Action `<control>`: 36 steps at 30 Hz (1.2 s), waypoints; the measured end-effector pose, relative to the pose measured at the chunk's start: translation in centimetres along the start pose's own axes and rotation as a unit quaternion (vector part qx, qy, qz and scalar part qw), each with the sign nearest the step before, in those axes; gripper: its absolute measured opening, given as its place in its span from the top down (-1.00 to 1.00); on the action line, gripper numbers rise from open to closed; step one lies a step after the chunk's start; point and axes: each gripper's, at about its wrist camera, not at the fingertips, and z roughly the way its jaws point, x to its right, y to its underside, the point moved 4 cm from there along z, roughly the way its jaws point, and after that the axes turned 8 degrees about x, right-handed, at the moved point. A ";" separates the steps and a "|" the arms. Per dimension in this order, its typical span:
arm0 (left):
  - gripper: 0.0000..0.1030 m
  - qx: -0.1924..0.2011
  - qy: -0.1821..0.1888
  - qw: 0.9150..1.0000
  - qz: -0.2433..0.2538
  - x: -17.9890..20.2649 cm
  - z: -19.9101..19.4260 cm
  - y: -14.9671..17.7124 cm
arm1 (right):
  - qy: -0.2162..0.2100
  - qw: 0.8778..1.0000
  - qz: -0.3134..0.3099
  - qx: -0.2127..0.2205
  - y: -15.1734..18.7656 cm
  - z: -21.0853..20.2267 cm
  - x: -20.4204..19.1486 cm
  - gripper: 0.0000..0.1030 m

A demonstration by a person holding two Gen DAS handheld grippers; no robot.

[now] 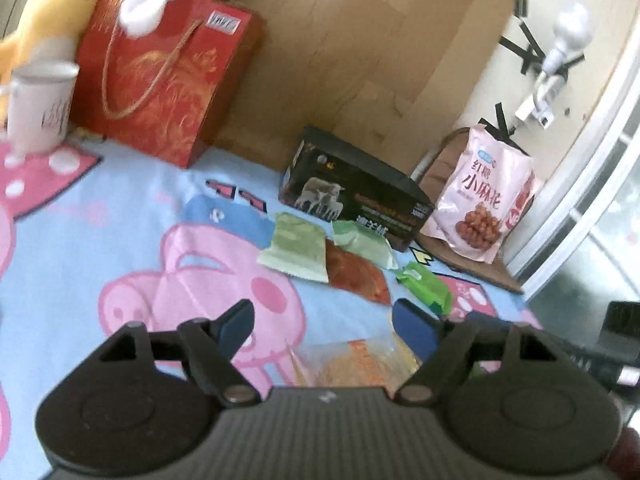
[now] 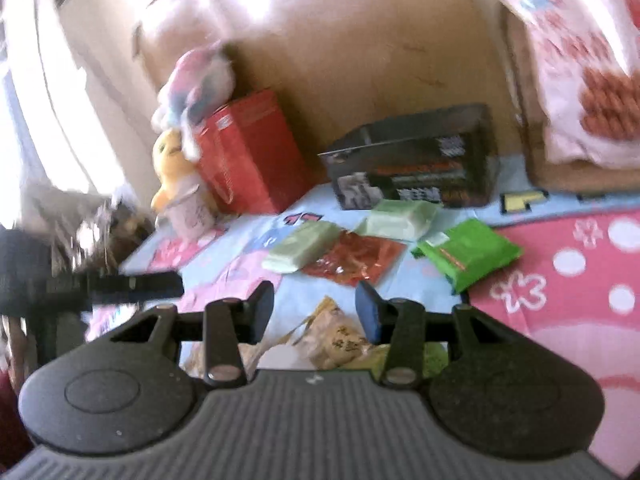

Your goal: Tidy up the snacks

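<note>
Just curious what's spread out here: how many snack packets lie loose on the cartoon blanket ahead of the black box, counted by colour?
Pale green packets: 2
Bright green packet: 1
Red-orange packet: 1
Total: 4

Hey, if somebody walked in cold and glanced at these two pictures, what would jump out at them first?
Probably the cartoon pig blanket covering the whole surface, with a cluster of snack packets in its middle: two pale green packets, a red packet between them and a bright green packet to the right. Behind them lies a black box, with a big red gift bag and a yellow plush chick at the far left.
</note>
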 end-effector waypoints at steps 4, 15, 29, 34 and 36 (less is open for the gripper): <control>-0.52 -0.025 0.021 0.999 -0.011 0.2 0.0 1.0 | -0.051 0.996 -0.055 -0.045 0.7 0.9 -3.0 0.06; -0.52 -0.066 0.030 0.997 -0.011 0.4 0.6 3.7 | -0.068 0.988 -0.084 -0.113 3.5 2.0 -4.2 0.05; -0.29 -0.081 0.031 0.996 -0.019 0.5 1.3 4.5 | -0.078 0.983 -0.106 -0.132 5.6 3.2 -6.1 -0.26; -0.27 -0.060 0.011 0.998 -0.021 -0.7 0.1 3.5 | -0.136 0.973 -0.148 -0.118 6.1 4.5 -10.7 -0.26; -0.33 -0.050 0.003 0.998 -0.026 -1.4 -0.6 3.0 | -0.142 0.971 -0.147 -0.121 6.0 4.5 -10.7 -0.26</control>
